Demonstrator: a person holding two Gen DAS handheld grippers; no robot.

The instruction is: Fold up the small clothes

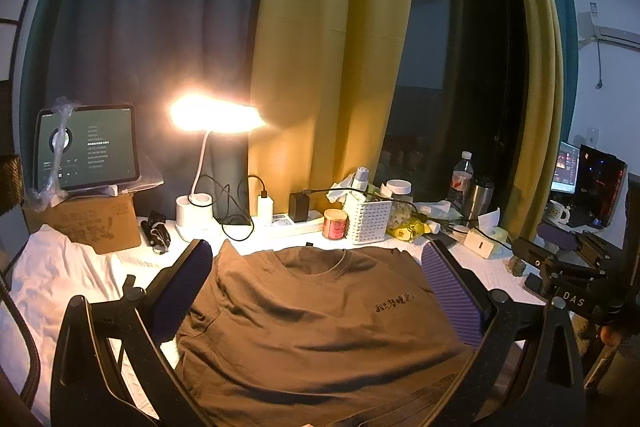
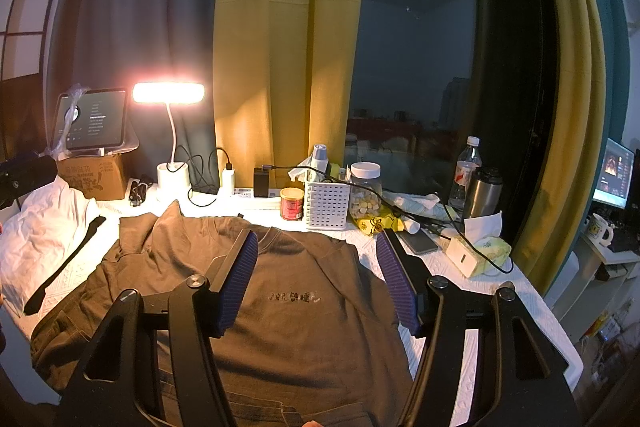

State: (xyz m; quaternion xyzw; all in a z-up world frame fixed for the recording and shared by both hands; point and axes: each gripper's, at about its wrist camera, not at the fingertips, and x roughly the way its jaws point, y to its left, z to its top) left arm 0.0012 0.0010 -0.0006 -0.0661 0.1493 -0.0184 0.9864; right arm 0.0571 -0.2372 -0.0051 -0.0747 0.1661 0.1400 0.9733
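Note:
A brown T-shirt with dark lettering on the chest lies spread front-up on the white table, collar towards the window. It also shows in the right wrist view. My left gripper hovers open above the shirt's upper part, fingers wide apart on either side of the collar. My right gripper is open above the shirt's right chest, its left finger over the cloth, its right finger near the shirt's right edge. Neither holds anything. The other gripper's body shows at the right in the left wrist view.
White cloth lies at the table's left. Along the back stand a cardboard box with a tablet, a lit lamp, a power strip, a red can, a white basket, a jar, bottles and a tissue pack. A black strap lies left of the shirt.

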